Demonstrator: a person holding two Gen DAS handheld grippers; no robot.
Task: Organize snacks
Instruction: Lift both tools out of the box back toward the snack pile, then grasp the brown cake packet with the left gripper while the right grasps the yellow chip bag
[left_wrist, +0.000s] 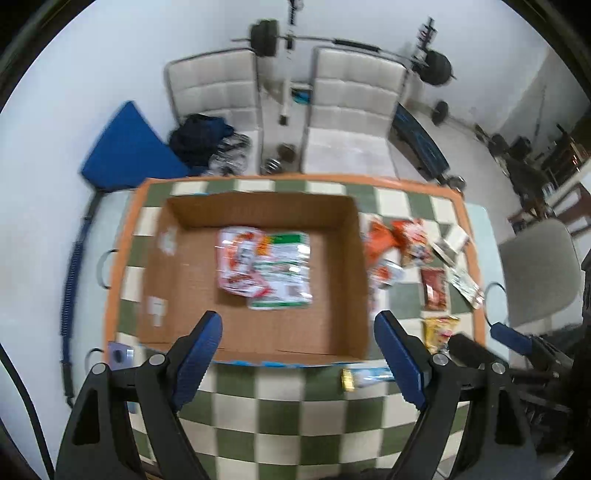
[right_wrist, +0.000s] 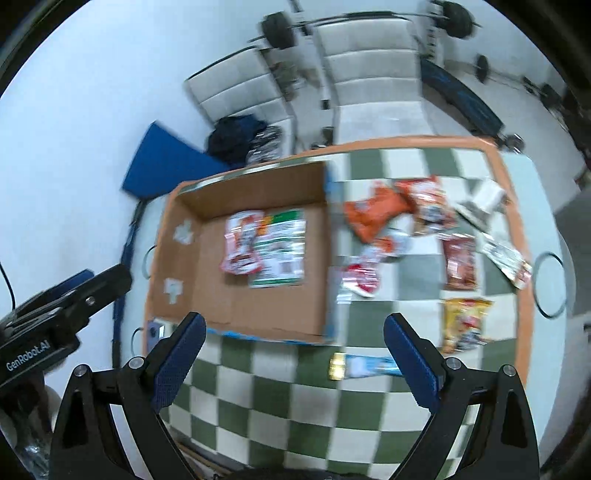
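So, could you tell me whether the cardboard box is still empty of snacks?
No, two snack packets, a red and white packet and a green and white packet, already lie inside the cardboard box.

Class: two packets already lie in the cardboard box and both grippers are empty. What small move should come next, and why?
Probably lower the right gripper onto the blue packet, the loose snack closest to it on the checked cloth. The box still has room.

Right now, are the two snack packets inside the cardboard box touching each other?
Touching. In the right wrist view the red-and-white packet and the green-and-white packet lie together on the cardboard box floor, edges overlapping with no gap.
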